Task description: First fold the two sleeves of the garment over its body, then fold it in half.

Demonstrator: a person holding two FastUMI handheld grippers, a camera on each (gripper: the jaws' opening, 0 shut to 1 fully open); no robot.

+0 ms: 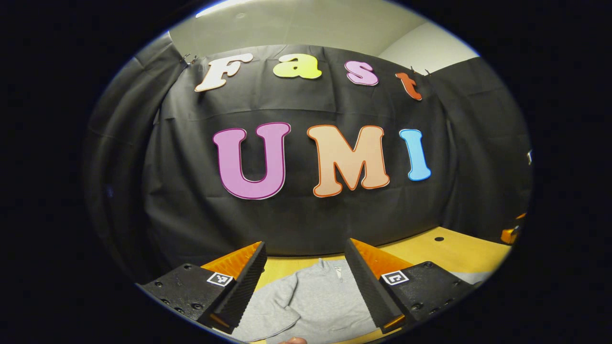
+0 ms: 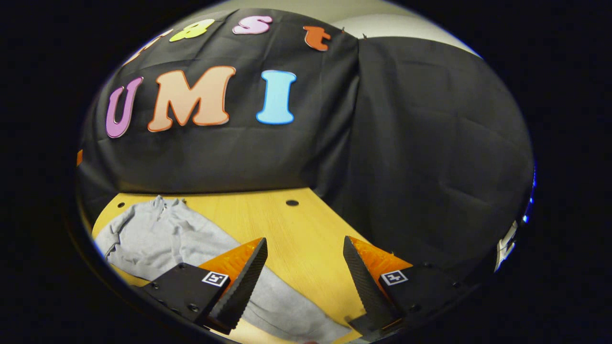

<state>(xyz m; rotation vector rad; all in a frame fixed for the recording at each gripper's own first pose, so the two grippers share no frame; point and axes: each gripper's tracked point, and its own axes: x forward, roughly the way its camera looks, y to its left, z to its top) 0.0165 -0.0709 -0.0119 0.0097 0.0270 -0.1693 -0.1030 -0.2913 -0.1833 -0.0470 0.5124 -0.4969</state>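
A grey sweatshirt lies flat on the wooden table, collar toward the booth wall. In the left gripper view one sleeve is folded over the body at the left. My left gripper hangs open above the garment with nothing between its fingers. In the right gripper view the grey sweatshirt lies at the left, and its other sleeve stretches out toward the lower right. My right gripper is open above that sleeve and the bare wood, holding nothing.
The black cloth wall stands close behind the table and bends around its right side. Small dark holes mark the tabletop. An orange object sits at the far right edge in the left gripper view.
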